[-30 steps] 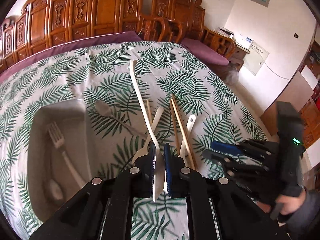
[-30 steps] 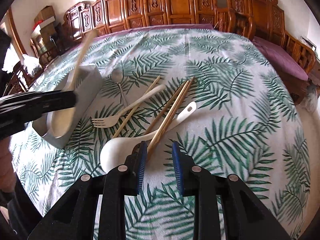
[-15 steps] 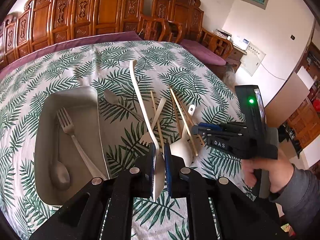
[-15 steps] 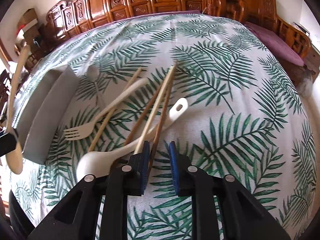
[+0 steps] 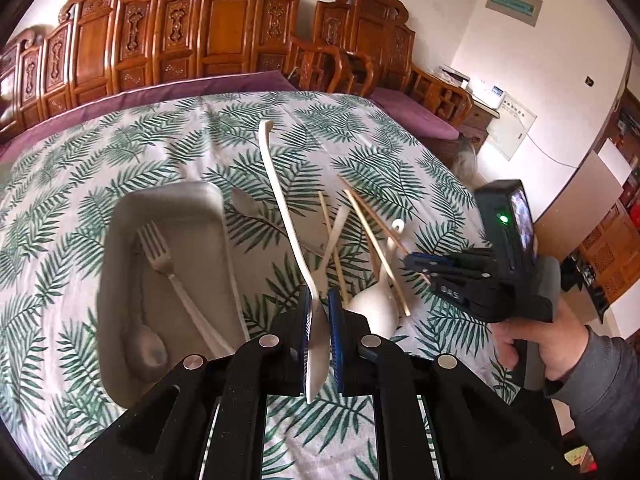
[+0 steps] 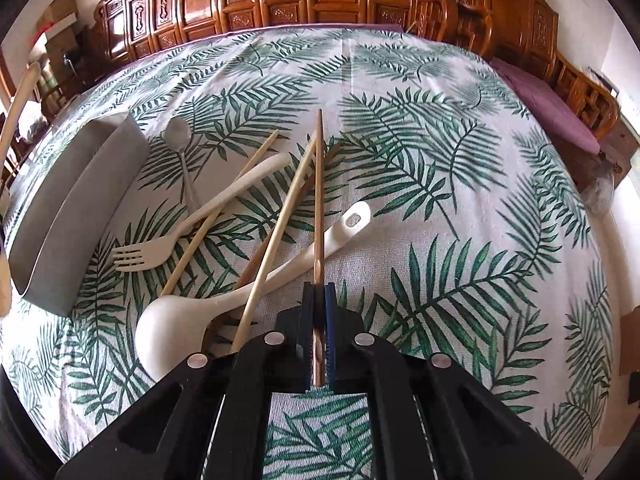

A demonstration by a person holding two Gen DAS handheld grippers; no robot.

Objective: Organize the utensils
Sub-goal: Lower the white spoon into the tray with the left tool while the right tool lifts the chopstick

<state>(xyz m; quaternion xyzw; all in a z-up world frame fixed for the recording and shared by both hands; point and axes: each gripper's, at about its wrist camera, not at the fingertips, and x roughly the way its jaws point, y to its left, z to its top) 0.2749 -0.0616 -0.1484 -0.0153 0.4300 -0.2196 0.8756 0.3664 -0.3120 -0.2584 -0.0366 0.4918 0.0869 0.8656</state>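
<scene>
Utensils of cream plastic, pale wood and grey metal lie crossed in a heap on the leaf-print counter [image 6: 460,208], and two are already held: nearest in the right wrist view, the right gripper [image 6: 319,312] is clamped on a dark brown wooden chopstick [image 6: 318,200] whose long axis runs straight ahead along the fingers, its far tip raised over the heap. Just left of it rest a large cream plastic ladle spoon [image 6: 176,334], a pale bamboo chopstick [image 6: 280,232], a cream plastic fork [image 6: 168,242] and, farther off, a grey metal spoon [image 6: 179,133]. The left gripper [image 5: 319,316] is clamped on the bowl end of a long cream plastic spoon [image 5: 280,200], handle pointing forward and up. The grey rectangular tray [image 5: 120,224] sits forward and left of that gripper, well apart from the right one, so the left hand looks nearer for a drop. Inside lie a metal fork [image 5: 160,256] and a spoon [image 5: 146,346]; the tray's near end is cut off by the gripper body, and its interior is hidden from the right view
</scene>
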